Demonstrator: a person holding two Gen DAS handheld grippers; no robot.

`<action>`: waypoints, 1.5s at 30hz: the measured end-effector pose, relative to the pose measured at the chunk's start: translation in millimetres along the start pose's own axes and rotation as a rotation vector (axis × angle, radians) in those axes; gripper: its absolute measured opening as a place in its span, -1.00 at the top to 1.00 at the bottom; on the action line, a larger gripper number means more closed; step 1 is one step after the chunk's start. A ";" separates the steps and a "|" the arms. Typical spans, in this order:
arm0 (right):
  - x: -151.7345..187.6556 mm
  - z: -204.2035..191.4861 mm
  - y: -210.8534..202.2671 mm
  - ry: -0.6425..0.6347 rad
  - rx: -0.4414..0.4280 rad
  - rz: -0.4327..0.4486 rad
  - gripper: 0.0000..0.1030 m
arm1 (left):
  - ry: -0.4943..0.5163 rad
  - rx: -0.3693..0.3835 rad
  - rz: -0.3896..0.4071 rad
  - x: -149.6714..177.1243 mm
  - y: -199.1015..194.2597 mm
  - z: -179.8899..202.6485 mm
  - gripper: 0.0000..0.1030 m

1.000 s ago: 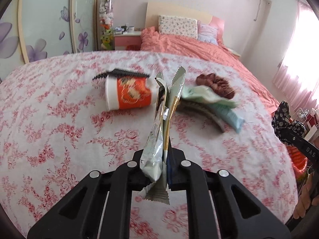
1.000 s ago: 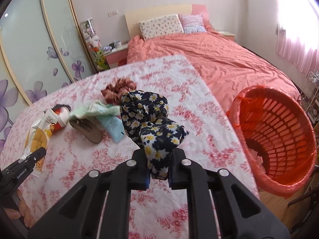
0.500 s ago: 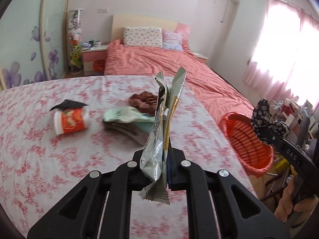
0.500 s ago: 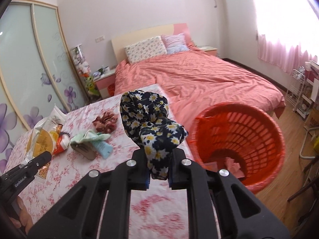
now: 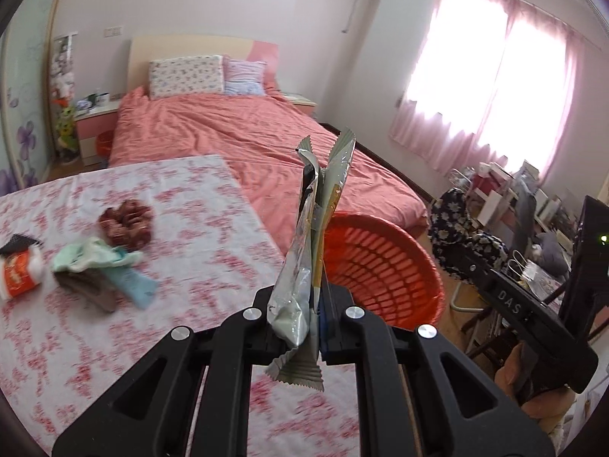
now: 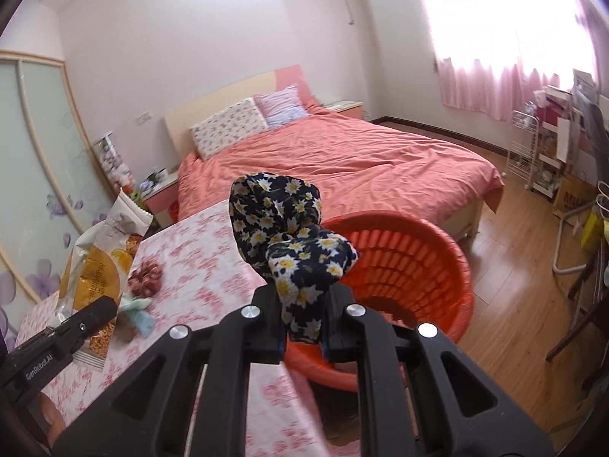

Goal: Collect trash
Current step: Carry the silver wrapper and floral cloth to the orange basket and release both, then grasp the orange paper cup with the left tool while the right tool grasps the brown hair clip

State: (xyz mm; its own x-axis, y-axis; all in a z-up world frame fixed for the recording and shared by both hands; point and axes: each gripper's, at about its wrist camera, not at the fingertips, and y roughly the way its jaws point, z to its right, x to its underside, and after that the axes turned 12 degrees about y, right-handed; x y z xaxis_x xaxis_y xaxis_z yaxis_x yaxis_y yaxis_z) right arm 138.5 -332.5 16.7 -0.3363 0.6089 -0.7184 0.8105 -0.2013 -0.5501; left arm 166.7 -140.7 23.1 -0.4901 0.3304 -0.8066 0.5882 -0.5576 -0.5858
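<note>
Foil snack wrapper point(image 5: 310, 266) clamped upright in our left gripper point(image 5: 304, 327), flowered cloth point(image 6: 293, 243) pinched in our right gripper point(image 6: 302, 327), both aimed at the orange basket point(image 6: 430, 259) just ahead, for dropping.

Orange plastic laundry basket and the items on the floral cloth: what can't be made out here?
- Orange plastic laundry basket: in the right wrist view its bottom is hidden behind the dark daisy-print cloth and right claw.
- Left wrist view: the silver foil snack wrapper covers its near rim.
- Red-and-white paper cup: print blurred, cut by the left edge.
</note>
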 end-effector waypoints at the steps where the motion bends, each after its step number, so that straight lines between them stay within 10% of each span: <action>1: -2.5 6.0 2.2 0.008 0.005 0.001 0.74 | 0.007 0.012 -0.004 -1.4 6.3 5.1 0.77; 12: -29.7 67.6 57.9 0.119 0.034 -0.018 0.46 | 0.055 0.082 -0.106 -11.1 94.4 52.8 0.73; 16: -28.6 79.9 84.2 0.115 0.068 -0.040 0.02 | 0.033 0.043 -0.141 -5.0 112.7 51.0 -0.04; 23: -12.0 81.4 92.7 0.083 0.112 -0.058 -0.15 | 0.043 -0.044 -0.173 9.2 100.1 35.6 -0.10; 45: 75.7 -77.2 85.7 -0.201 -0.008 -0.199 -0.25 | -0.202 -0.641 -0.158 80.2 -28.1 -178.9 -0.86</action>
State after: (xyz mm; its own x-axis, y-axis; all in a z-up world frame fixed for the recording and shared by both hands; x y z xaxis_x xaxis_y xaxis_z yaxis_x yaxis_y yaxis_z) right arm 219.6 -244.4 -52.0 -0.5770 0.4712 -0.6671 0.7226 -0.0860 -0.6859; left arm 226.0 37.7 -39.2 -0.6748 0.1874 -0.7138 0.7338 0.0667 -0.6761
